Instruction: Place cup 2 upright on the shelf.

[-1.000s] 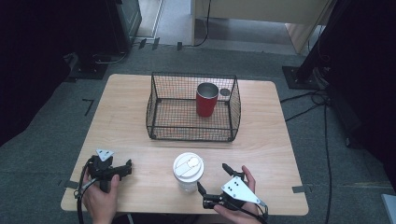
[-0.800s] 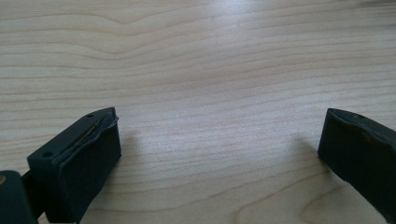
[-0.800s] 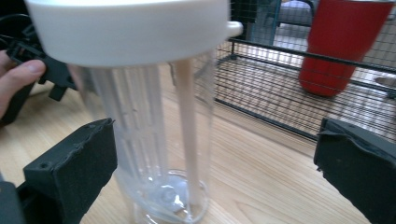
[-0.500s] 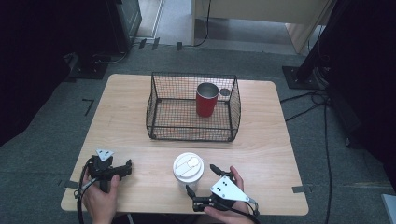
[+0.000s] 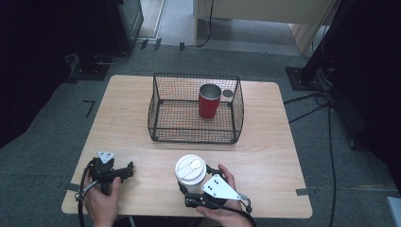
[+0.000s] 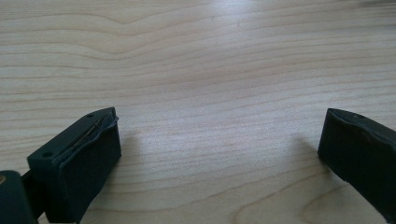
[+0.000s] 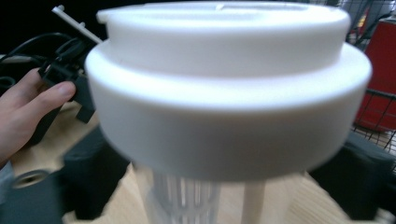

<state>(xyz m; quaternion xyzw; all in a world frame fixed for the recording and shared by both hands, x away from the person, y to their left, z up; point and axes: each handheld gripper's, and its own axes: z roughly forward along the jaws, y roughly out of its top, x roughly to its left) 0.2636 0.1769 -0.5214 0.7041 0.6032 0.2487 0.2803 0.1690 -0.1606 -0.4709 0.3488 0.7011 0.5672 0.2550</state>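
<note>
One white lidded cup (image 5: 190, 171) stands near the worktop's (image 5: 274, 142) near edge, pinched by the right gripper (image 5: 191, 189), whose jaws have just closed. One red cup (image 5: 209, 100) sits in one wire basket (image 5: 163, 109). The left gripper's (image 5: 124, 171) jaws are spread. The floor is grey carpet (image 5: 56, 113).

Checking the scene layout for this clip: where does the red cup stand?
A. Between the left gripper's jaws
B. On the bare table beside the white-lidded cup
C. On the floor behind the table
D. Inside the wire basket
D: the high view shows the red cup standing upright within the wire basket, toward its far right corner.
</note>
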